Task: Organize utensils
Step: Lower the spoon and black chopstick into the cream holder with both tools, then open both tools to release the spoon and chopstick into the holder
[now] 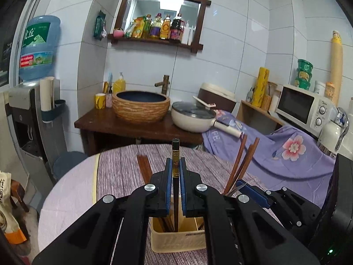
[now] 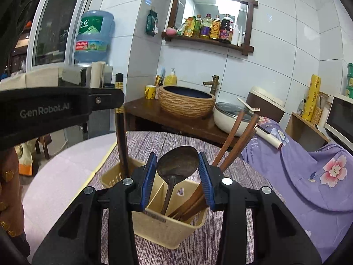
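Chopstick, dark with a gold band near its top, stands upright between the blue pads of the left claw, which is clamped tight on it; its lower end reaches down into the cream plastic utensil caddy on the striped purple cloth of the round counter. In the right wrist view the same chopstick rises from the caddy's left compartment, and the left claw's black side bears the white lettering "GenRobot.AI".

Between the pads of the right claw sits the bowl of a dark wooden spoon, handle down in the caddy; the claw is partly parted, and I cannot tell whether the pads press on the spoon. Reddish-brown wooden chopsticks lean out of the right compartment.

Beyond, a water bottle with a green label of Chinese characters tops a dispenser, and the purple floral cloth shows the letters "FE".
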Available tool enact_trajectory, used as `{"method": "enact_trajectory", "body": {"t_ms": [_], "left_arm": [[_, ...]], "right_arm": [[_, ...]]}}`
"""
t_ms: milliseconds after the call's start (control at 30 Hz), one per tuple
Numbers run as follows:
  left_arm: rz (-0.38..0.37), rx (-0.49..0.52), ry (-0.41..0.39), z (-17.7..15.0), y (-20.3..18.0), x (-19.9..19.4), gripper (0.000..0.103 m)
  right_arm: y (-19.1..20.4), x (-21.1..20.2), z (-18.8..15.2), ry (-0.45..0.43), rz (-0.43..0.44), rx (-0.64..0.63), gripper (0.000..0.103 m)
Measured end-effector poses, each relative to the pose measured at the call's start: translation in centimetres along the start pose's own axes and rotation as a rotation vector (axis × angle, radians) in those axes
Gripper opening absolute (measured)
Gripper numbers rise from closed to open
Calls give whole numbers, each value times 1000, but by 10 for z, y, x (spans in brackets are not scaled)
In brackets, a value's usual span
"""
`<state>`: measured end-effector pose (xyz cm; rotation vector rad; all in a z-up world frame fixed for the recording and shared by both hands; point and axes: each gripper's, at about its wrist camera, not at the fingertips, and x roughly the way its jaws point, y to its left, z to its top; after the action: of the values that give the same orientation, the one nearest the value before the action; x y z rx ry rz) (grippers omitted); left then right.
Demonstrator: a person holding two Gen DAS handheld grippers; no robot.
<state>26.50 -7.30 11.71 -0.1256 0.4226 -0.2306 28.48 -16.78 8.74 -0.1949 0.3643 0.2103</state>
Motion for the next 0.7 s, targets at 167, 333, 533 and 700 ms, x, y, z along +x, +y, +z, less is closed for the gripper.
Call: {"method": "enact_trajectory", "body": {"t_ms": [167, 333, 533, 700], "left_arm": [[-9, -3, 37, -15, 3, 10, 7], [0, -9, 49, -25, 8, 16, 7], [-16, -9, 46, -22, 8, 10, 7], [-12, -7, -18, -19, 12, -15, 37]], "right_arm": [[6, 10, -18, 28, 16, -20, 39], [11, 17, -32, 46, 17, -36, 39], [12, 15, -37, 33, 23, -34, 42], [6, -7, -39, -22, 27, -6, 59]]}}
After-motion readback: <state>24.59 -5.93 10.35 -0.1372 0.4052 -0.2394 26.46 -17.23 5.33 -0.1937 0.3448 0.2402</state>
